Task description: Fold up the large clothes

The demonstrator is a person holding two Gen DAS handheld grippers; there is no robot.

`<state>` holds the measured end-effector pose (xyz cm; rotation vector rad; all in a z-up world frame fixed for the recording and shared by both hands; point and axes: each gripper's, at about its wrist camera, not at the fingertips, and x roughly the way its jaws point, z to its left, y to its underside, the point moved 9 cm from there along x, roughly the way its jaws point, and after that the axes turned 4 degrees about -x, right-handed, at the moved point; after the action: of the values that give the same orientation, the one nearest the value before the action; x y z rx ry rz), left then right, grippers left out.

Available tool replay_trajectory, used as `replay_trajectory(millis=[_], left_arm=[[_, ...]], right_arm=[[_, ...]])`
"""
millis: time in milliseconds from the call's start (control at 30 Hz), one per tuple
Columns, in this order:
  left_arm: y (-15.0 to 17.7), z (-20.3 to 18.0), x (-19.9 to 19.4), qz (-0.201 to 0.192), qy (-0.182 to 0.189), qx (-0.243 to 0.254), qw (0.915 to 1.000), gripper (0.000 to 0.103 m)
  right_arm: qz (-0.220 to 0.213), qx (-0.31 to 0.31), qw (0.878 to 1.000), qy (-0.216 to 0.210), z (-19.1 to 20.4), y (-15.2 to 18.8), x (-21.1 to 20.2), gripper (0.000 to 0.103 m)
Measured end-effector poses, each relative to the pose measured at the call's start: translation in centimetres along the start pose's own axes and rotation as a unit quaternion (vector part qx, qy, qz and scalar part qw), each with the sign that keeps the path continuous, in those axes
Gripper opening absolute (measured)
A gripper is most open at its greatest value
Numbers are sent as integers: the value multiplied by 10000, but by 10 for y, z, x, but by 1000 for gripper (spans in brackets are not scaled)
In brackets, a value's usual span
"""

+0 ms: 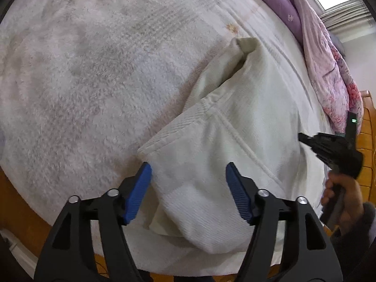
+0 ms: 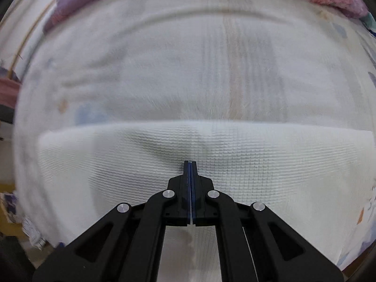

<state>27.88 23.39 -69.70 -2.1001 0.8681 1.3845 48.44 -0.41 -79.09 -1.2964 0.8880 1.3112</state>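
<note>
On the fluffy bed blanket (image 1: 77, 89), the white garment (image 1: 235, 141) lies as a long, partly folded bundle, running from between my left fingers up toward 1 o'clock in the left wrist view. At least 1 fold looks made already: a ribbed hem (image 1: 178, 124) sits doubled over at 11 o'clock of my left gripper (image 1: 188, 176), and the far end at 12 o'clock is bunched, not flat.

My left jaws are spread wide, blue pads on either side of the near end of the cloth, pinching nothing yet. My right gripper (image 2: 190, 164) has its jaws pressed together; in the right wrist view the tips meet on the waffle-knit surface of the garment (image 2: 258, 155), where the weave puckers at 12 o'clock, but whether they hold a pinch of cloth or merely press on it I cannot tell. From the left view, that right gripper (image 1: 303, 137) shows at 3 o'clock, over the garment's far edge.

I judge the task roughly midway: the piece is narrowed but loose and rumpled, with the lengthwise fold and final flattening left. A purple quilt (image 1: 312, 47) lies heaped at 1 o'clock, apart from the work.
</note>
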Motion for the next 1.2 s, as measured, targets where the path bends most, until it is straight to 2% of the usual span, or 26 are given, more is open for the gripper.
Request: replay_trajectory(millis=[67, 200, 267, 433, 567, 667, 767, 867, 1000, 1133, 1200], left_arm=[[2, 3, 3, 90, -22, -50, 9999, 70], [8, 11, 4, 169, -25, -181, 9997, 72], [11, 16, 3, 197, -32, -238, 9995, 72], [16, 21, 2, 272, -94, -202, 9994, 74], [19, 27, 4, 389, -75, -268, 9989, 74], [21, 26, 6, 440, -70, -215, 9988, 74], [22, 24, 9, 485, -51, -224, 9986, 74], [25, 23, 12, 551, -29, -246, 9982, 74], [26, 24, 16, 628, -38, -241, 9977, 75], [29, 26, 18, 698, 43, -287, 9971, 75], [30, 25, 19, 735, 43, -262, 9969, 75]], right_arm=[[-57, -75, 9999, 73, 3, 0, 4, 0], [109, 200, 9996, -174, 4, 2, -1, 0], [229, 329, 9988, -286, 6, 12, -8, 0], [871, 438, 9947, -327, 12, 57, -9, 0], [691, 506, 9956, -391, 12, 65, 8, 0], [718, 570, 9947, -462, 14, 66, 5, 0], [941, 655, 9918, -559, 20, 84, -8, 0], [1249, 754, 9868, -707, 27, 116, -17, 0], [1136, 1051, 9846, -814, 25, 127, -19, 0], [881, 922, 9898, -642, 29, 127, 4, 0], [826, 1103, 9880, -694, 34, 128, -7, 0]])
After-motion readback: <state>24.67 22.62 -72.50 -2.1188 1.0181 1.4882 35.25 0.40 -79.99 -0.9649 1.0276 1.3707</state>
